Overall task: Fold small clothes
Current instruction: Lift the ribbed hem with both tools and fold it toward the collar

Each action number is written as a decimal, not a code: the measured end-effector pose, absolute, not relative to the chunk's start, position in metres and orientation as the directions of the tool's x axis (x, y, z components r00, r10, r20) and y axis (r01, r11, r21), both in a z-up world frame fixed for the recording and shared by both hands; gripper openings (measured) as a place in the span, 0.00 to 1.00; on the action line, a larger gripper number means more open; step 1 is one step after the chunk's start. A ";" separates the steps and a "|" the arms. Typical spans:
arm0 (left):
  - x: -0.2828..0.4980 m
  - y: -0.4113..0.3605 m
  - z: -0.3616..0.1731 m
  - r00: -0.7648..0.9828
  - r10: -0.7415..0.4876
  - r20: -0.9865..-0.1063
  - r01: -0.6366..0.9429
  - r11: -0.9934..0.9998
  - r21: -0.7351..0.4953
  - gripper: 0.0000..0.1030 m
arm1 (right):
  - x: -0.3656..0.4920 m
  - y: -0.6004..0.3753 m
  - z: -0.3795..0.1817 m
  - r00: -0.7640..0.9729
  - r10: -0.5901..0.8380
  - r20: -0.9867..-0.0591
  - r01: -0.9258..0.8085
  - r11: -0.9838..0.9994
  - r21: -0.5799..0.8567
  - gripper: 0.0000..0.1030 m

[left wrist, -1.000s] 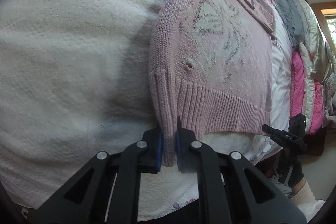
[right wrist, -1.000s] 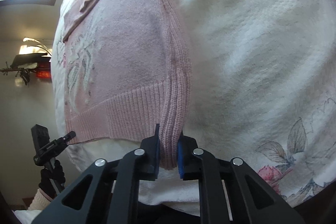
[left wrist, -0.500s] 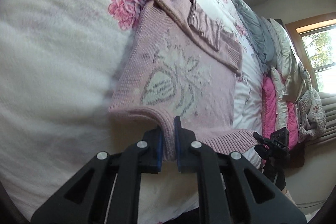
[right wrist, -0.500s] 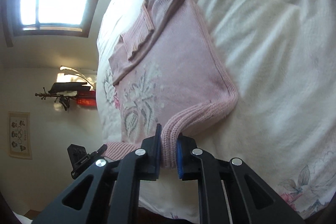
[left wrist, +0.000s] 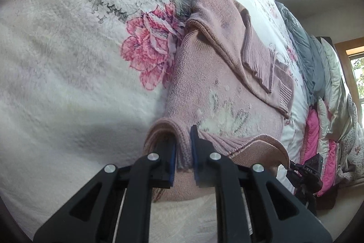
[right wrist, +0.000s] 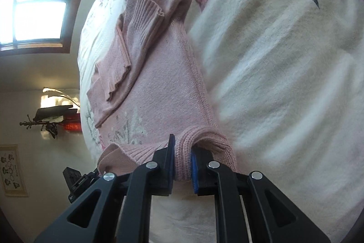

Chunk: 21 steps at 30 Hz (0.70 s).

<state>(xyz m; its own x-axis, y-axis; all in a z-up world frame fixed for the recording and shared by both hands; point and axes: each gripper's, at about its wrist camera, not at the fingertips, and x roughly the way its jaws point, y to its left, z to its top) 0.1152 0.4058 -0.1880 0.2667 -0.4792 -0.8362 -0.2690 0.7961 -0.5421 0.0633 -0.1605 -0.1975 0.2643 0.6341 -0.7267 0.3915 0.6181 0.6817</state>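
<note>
- Our left gripper (left wrist: pixel 183 152) pinched the pink sweater's (left wrist: pixel 204 79) ribbed hem.
- Our right gripper (right wrist: pixel 182 158) pinched that hem's other corner.
- Both corners were raised above the floral bedspread (left wrist: pixel 56 49).

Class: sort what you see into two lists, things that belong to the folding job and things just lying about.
Belongs to the job:
pink sweater
left gripper, jaws shut on its hem
right gripper, jaws shut on its hem

Just lying about:
floral bedspread
grey blanket
pink quilt
window
</note>
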 end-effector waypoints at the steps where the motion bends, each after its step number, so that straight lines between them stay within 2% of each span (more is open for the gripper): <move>1: 0.119 0.408 -0.190 0.263 -0.489 -0.832 -0.284 0.785 -0.551 0.14 | 0.065 -0.161 -0.199 0.262 0.635 -0.727 0.396 0.616 0.681 0.14; 7: 0.123 0.422 -0.193 0.277 -0.553 -0.785 -0.324 0.716 -0.619 0.21 | 0.071 -0.168 -0.198 0.263 0.636 -0.725 0.389 0.618 0.683 0.24; 8: 0.121 0.427 -0.192 0.290 -0.560 -0.776 -0.333 0.701 -0.631 0.25 | 0.071 -0.169 -0.196 0.265 0.635 -0.726 0.383 0.621 0.683 0.26; 9: 0.118 0.433 -0.191 0.308 -0.567 -0.764 -0.343 0.683 -0.645 0.33 | 0.070 -0.172 -0.195 0.269 0.630 -0.728 0.381 0.625 0.682 0.34; 11: 0.111 0.448 -0.185 0.363 -0.546 -0.755 -0.367 0.661 -0.654 0.41 | 0.069 -0.178 -0.190 0.285 0.620 -0.731 0.373 0.631 0.680 0.40; 13: 0.108 0.458 -0.182 0.377 -0.536 -0.755 -0.378 0.656 -0.654 0.41 | 0.068 -0.183 -0.185 0.298 0.617 -0.729 0.368 0.630 0.684 0.40; 15: 0.108 0.458 -0.176 0.369 -0.508 -0.778 -0.357 0.695 -0.624 0.41 | 0.069 -0.183 -0.178 0.308 0.603 -0.736 0.351 0.647 0.677 0.40; 18: 0.115 0.438 -0.163 0.334 -0.438 -0.835 -0.240 0.817 -0.524 0.41 | 0.071 -0.174 -0.165 0.301 0.574 -0.761 0.294 0.703 0.647 0.41; 21: 0.126 0.408 -0.162 0.280 -0.368 -0.887 -0.109 0.906 -0.410 0.48 | 0.074 -0.155 -0.157 0.280 0.528 -0.802 0.225 0.775 0.590 0.44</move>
<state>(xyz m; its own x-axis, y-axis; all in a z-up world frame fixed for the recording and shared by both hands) 0.1261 0.4079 -0.1624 0.2797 -0.3676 -0.8869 -0.1088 0.9057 -0.4097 0.0744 -0.1555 -0.1566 0.2802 0.5282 -0.8015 0.2252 0.7755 0.5898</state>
